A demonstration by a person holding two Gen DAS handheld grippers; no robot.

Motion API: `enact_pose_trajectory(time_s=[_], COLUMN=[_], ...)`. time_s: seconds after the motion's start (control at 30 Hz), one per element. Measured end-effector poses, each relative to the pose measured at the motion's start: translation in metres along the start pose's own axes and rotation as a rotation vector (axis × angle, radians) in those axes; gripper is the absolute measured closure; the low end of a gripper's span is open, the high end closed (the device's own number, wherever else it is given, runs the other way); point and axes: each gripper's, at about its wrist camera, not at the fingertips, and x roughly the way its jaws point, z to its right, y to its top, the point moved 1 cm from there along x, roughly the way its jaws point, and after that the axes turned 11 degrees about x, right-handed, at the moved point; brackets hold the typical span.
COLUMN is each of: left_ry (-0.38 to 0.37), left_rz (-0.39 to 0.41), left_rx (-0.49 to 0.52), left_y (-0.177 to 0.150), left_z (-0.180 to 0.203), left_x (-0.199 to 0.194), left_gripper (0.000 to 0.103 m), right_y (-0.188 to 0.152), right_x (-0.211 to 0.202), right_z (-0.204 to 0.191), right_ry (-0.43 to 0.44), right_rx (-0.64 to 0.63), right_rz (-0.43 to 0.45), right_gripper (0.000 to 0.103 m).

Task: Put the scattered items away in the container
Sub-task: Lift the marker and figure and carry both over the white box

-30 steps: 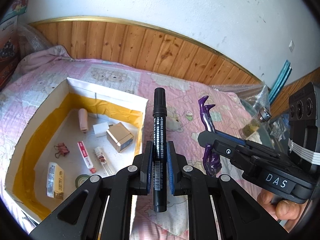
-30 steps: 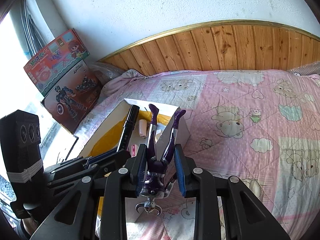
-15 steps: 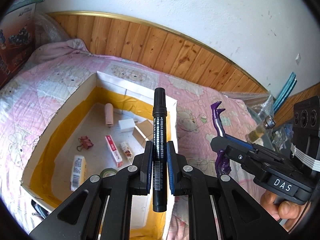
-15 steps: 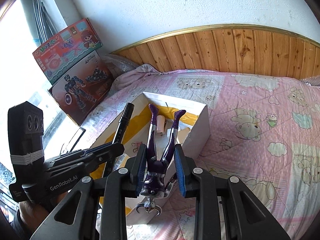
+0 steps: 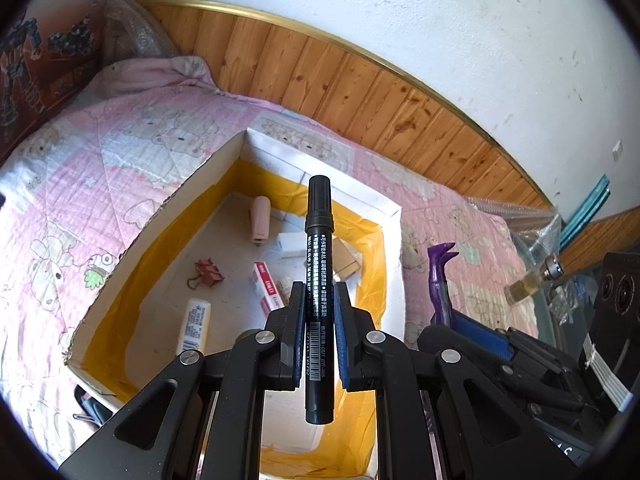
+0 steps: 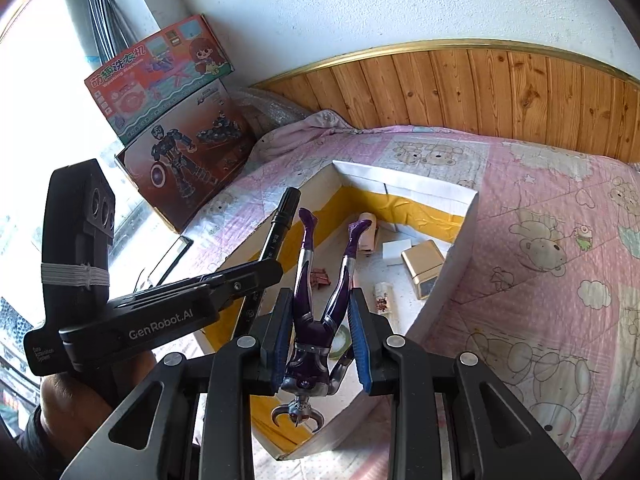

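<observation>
Your left tongs (image 5: 319,336) grip the marker (image 5: 318,280), right tongs (image 6: 319,334) the figure (image 6: 320,304); releasing together over the box (image 5: 394,248) at twelve o'clock risks them colliding.

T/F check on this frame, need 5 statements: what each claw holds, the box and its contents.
1. The left claw grips a black marker. True.
2. The right claw is empty. False: it is shut on a purple action figure, legs pointing away from the camera.
3. The cardboard box has no items in it. False: a binder clip, a pink stapler and other small items lie inside.
4. The box sits on a pink quilt. True.
5. The box's inner walls are lined with blue tape. False: the tape is yellow.
</observation>
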Motion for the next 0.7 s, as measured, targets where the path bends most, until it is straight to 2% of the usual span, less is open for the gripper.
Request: enact_pose_trajectory(time_s=[0.27,0.5,0.7], left_ry=[0.004,0.041,0.059], left_rz=[-0.009,-0.015,-0.063], left_rx=[-0.084,-0.072,-0.063], left_y=[0.014,0.032,0.036], left_z=[-0.025,-0.037,-0.045], left_x=[0.006,0.017,0.042], left_gripper=[0.09,0.09,0.09], right_y=[-0.012,-0.019,-0.024], right_x=[0.023,0.045,0.059], right_z=[-0.009,-0.008,-0.005], right_ry=[0.005,-0.026,-0.061], right_rx=[0.019,0.03,0.027], right_rz=[-0.032,-0.06,-0.083], right_gripper=[0.074,0.074,0.074])
